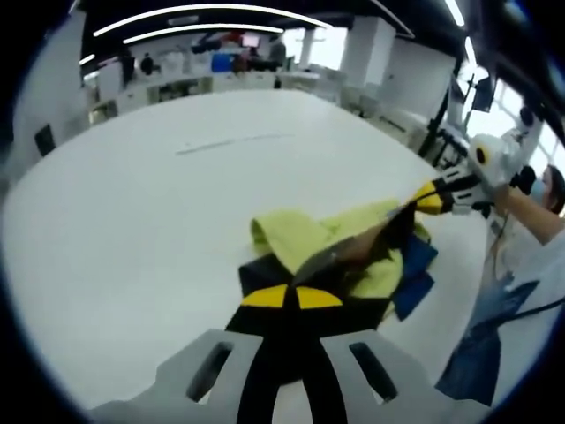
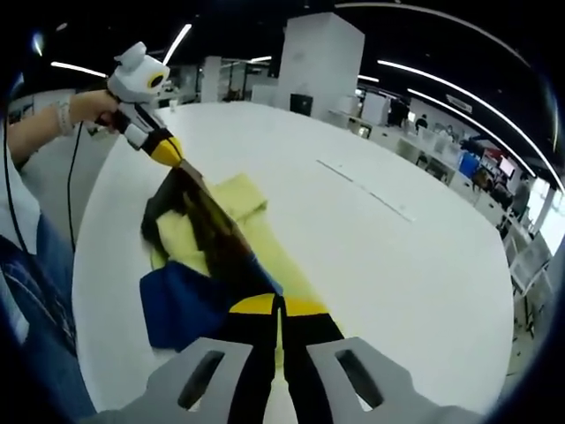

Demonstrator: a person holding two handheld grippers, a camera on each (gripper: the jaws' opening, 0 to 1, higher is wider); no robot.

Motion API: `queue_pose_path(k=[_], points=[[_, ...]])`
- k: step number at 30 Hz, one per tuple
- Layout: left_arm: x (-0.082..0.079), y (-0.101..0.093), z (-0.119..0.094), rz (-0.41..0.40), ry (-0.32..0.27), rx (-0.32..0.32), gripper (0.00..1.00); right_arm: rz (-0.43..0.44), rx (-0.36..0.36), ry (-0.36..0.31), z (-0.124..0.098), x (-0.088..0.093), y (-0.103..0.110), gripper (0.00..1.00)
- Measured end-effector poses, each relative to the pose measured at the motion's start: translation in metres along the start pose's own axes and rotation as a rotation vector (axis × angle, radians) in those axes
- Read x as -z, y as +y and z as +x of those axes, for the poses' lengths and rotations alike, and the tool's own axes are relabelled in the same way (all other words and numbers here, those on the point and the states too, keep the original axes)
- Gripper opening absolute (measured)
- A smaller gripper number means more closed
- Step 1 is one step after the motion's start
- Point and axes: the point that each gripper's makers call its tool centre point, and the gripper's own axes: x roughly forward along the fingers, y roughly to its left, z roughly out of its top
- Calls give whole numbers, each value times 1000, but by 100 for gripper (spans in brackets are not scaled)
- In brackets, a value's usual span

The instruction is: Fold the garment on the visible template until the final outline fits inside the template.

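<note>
The garment (image 1: 353,252) lies bunched on the white table (image 1: 159,221) — yellow, blue and black, with one edge pulled tight between both grippers. The left gripper (image 1: 291,298) is pinched on one end, the right gripper (image 2: 280,306) on the other. I can't make out the template — maybe it's underneath. Keep the edge tight, lower it slowly, and line the ends up.

Open-plan office: ceiling light strips (image 1: 203,12), desks with monitors (image 2: 481,163), white pillars (image 2: 322,55).
</note>
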Motion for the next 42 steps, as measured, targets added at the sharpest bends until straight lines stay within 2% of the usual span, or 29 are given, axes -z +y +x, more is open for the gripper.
queue_pose_path(k=[10,14,19,23,32,36,42], points=[[-19,-3,-7,37,-18,-16,0,16,19,-17,-11,-8,-8,1],[-22,-6,-10,54,-18,-15,0,22,24,-23,-17,-14,-11,1],[-23,-9,-15,107,-7,-19,0,-4,20,-29,-20,-20,-10,1],[-23,-11,-19,192,20,-25,0,-3,13,-22,-22,-22,-8,1],[-31,-15,-27,285,52,-21,0,-11,6,-8,-30,-32,-9,1],[-37,-16,-32,267,52,-23,0,-19,7,-9,-36,-38,-9,1],[-53,-17,-40,295,46,-43,0,-37,11,-7,-44,-48,-11,1]])
